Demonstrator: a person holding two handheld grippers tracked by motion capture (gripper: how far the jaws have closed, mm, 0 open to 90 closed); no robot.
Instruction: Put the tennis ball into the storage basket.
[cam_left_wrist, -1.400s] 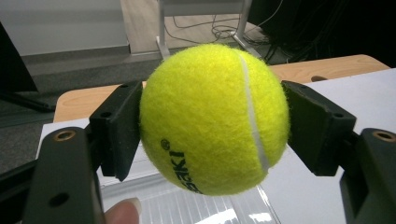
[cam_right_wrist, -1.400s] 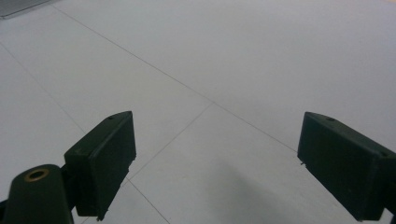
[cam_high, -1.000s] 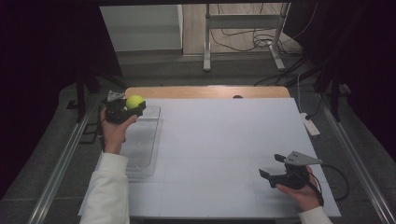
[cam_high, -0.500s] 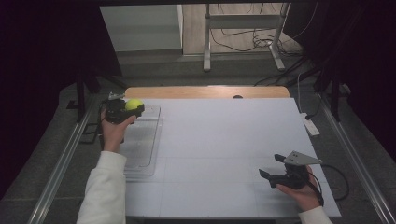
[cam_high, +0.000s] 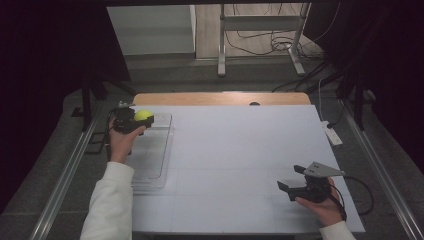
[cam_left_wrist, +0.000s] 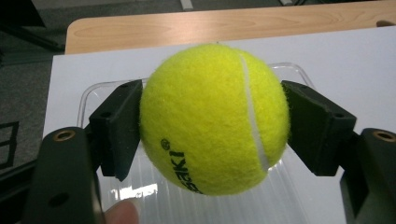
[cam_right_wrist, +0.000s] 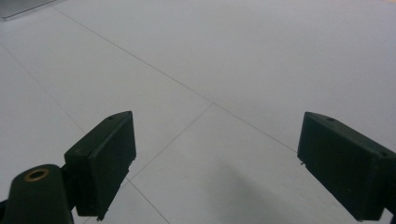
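Note:
A yellow tennis ball is clamped between the jaws of my left gripper, held over the far end of a clear plastic tray at the table's left. The ball has a white seam and black lettering on its lower face. Both black pads press against its sides. My right gripper rests near the front right of the white table, jaws spread wide with nothing between them.
A wooden table edge runs along the far side. A white power strip lies at the right edge. Metal rails flank the table. A cable trails from the right gripper.
My left gripper with the ball has dropped slightly toward the tray's far end. The right gripper has stayed put.

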